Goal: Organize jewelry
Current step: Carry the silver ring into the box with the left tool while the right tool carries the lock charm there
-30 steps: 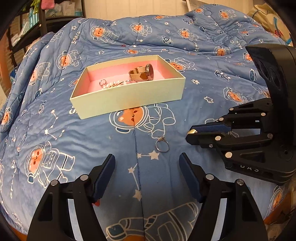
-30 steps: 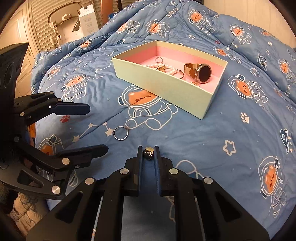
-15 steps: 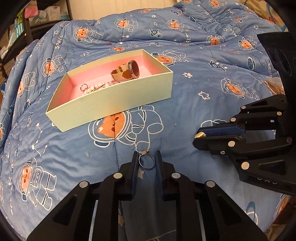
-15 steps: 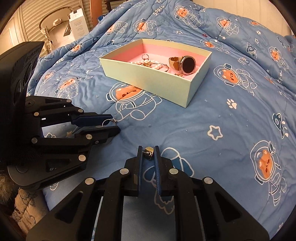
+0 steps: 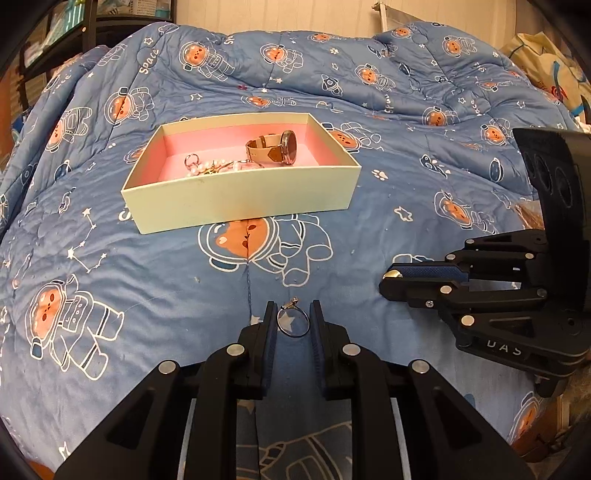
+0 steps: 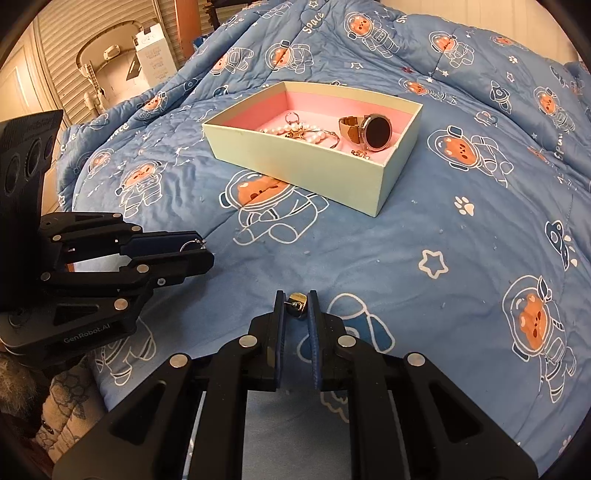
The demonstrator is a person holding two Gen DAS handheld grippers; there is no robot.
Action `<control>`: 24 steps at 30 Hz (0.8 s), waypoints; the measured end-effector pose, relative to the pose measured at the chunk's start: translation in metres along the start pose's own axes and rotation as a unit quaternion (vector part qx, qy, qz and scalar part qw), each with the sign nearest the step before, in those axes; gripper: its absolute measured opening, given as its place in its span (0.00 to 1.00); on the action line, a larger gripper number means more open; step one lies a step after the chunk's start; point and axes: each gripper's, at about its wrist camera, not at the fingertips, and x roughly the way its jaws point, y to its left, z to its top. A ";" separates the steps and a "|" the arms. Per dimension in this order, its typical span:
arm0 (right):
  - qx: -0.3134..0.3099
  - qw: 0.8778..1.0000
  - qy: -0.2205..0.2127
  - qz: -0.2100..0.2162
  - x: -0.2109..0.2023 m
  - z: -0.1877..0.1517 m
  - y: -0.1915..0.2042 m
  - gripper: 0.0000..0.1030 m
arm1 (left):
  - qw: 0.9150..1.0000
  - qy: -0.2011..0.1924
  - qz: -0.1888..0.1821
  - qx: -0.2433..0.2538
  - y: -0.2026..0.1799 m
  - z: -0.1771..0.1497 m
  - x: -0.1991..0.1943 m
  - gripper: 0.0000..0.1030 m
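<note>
A pale green box with a pink inside lies on the blue quilt. It holds a watch, a pearl bracelet and a ring. My left gripper is shut on a thin silver ring, just in front of the box. In the right wrist view that left gripper hovers low at the left, and the ring shows at its tips. My right gripper is shut on a small gold earring. The box and watch lie beyond it.
Quilt folds rise behind the box. A dark shelf stands at the far left and a printed bag at the far right. Off the bed's left side stand a white carton and slatted doors.
My left gripper was open over the ring on the quilt. It has shut on the ring and lifted a little. The right gripper keeps its hold on the earring.
</note>
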 end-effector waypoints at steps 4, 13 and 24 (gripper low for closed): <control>-0.004 1.000 -0.009 0.010 -0.008 0.008 0.006 0.12 | 1.000 -0.013 -0.003 -0.005 0.005 0.007 -0.013 0.17; -0.014 0.998 -0.040 0.045 -0.032 0.050 0.010 0.12 | 0.999 -0.042 -0.007 -0.028 0.025 0.039 -0.033 0.17; -0.040 0.997 -0.053 0.032 -0.026 0.104 0.001 0.12 | 0.999 -0.036 0.034 0.011 0.035 0.079 -0.020 0.17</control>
